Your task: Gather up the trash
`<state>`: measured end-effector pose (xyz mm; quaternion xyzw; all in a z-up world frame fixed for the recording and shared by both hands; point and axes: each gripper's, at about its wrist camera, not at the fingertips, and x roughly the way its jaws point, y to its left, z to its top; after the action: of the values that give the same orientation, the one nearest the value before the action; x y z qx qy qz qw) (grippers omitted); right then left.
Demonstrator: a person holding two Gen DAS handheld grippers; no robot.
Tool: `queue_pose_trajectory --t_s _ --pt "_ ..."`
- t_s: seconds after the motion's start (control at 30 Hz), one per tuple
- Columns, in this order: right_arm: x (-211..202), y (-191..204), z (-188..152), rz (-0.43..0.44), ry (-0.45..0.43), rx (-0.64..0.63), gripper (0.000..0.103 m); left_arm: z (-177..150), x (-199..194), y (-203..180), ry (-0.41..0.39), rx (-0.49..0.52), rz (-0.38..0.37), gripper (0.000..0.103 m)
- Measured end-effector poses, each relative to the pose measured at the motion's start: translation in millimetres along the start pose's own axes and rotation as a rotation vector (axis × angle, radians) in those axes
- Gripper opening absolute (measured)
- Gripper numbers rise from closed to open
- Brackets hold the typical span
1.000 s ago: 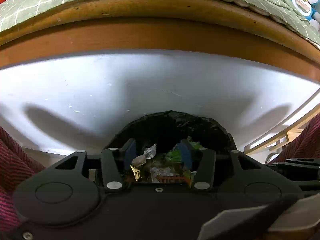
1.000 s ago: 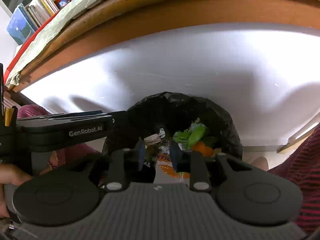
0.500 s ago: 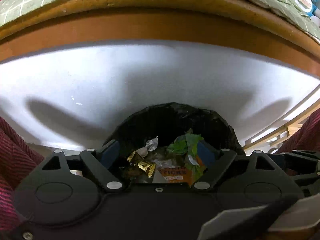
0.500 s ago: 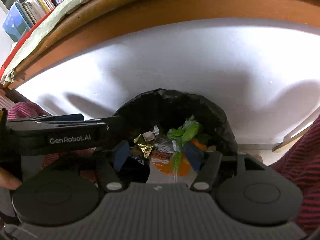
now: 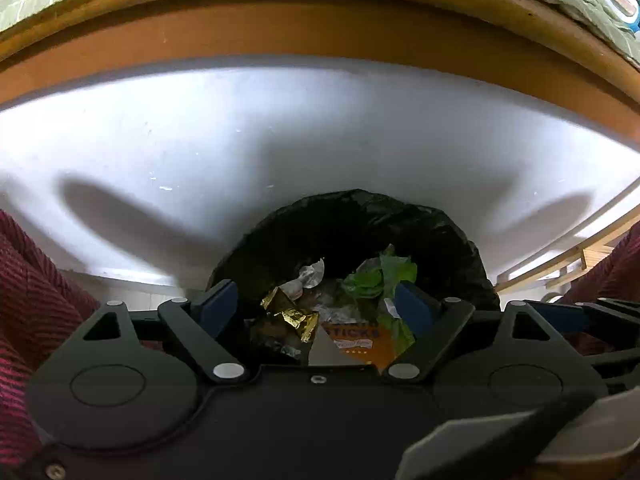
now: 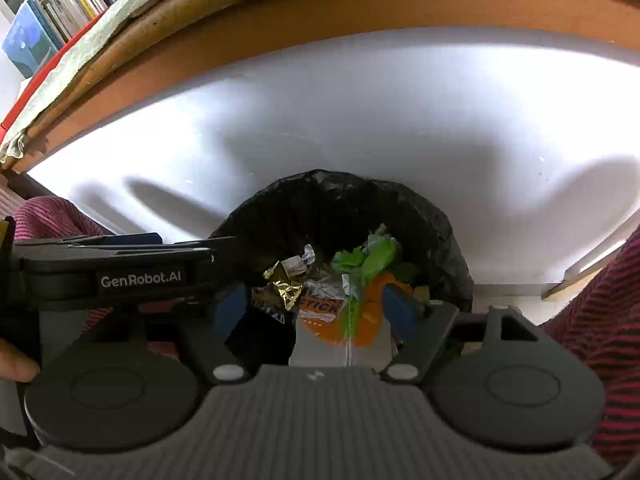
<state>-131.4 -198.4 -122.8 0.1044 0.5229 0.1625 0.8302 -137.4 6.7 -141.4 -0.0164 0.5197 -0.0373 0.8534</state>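
Black-lined bin (image 5: 352,220) holds gold foil wrapper (image 5: 294,316) and green wrapper (image 6: 372,258); I read both jaws spread, empty, drop apparently done

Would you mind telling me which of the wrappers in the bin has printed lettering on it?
The orange wrapper, lying flat nearest the camera in the black-lined bin. The gold wrapper and green wrapper are crumpled, with no visible lettering.

Your left gripper (image 5: 316,306) has its jaws spread wide, nothing between the blue pads (image 5: 218,306). Your right gripper (image 6: 314,312) is equally spread and empty. Both point downward, side by side. Your fingertip (image 6: 14,364) shows at the left gripper's body.
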Motion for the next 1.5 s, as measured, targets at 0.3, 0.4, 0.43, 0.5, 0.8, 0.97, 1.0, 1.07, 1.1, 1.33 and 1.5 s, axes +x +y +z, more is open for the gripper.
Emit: queue_pose_trajectory --t_s 0.3,0.4,0.43,0.5,0.8,0.97,1.0,1.07,1.1,1.33,1.5 --pt "1.1 -0.1 -1.0 -0.001 0.004 0.001 0.085 -0.7 2.2 -1.2 0.006 -0.002 -0.009 0.086" --pt "1.1 0.0 -0.6 -0.001 0.003 0.003 0.085 -0.8 2.3 -1.2 0.010 -0.006 -0.010 0.086" --pt "1.0 -0.1 -0.8 -0.001 0.003 0.004 0.085 -1.0 2.7 -1.4 0.011 -0.008 -0.010 0.086" --pt "0.8 0.1 -1.5 -0.001 0.004 0.005 0.085 -0.9 3.0 -0.7 0.015 -0.012 -0.011 0.086" --pt "1.0 -0.2 -1.9 -0.004 0.006 0.003 0.085 -1.8 4.5 -0.3 0.019 -0.014 -0.015 0.086" --pt "1.1 -0.7 -2.4 -0.005 0.008 0.003 0.086 -2.0 4.6 -0.5 0.019 -0.014 -0.015 0.086" --pt "1.3 -0.5 -2.1 -0.005 0.008 0.003 0.086 -2.0 4.6 -0.5 0.021 -0.015 -0.016 0.086" --pt "1.1 -0.7 -2.7 -0.005 0.008 0.003 0.086 -2.0 5.0 0.5 0.021 -0.014 -0.017 0.086" --pt "1.5 -0.1 -2.2 -0.005 0.008 0.004 0.086 -2.0 4.7 0.3 0.020 -0.013 -0.017 0.086" --pt "1.5 0.3 -3.0 -0.005 0.008 0.005 0.086 -2.0 4.7 -0.2 0.020 -0.013 -0.016 0.086" --pt "2.0 0.8 -3.0 -0.006 0.008 0.006 0.086 -1.9 4.6 -0.2 0.020 -0.012 -0.016 0.086"
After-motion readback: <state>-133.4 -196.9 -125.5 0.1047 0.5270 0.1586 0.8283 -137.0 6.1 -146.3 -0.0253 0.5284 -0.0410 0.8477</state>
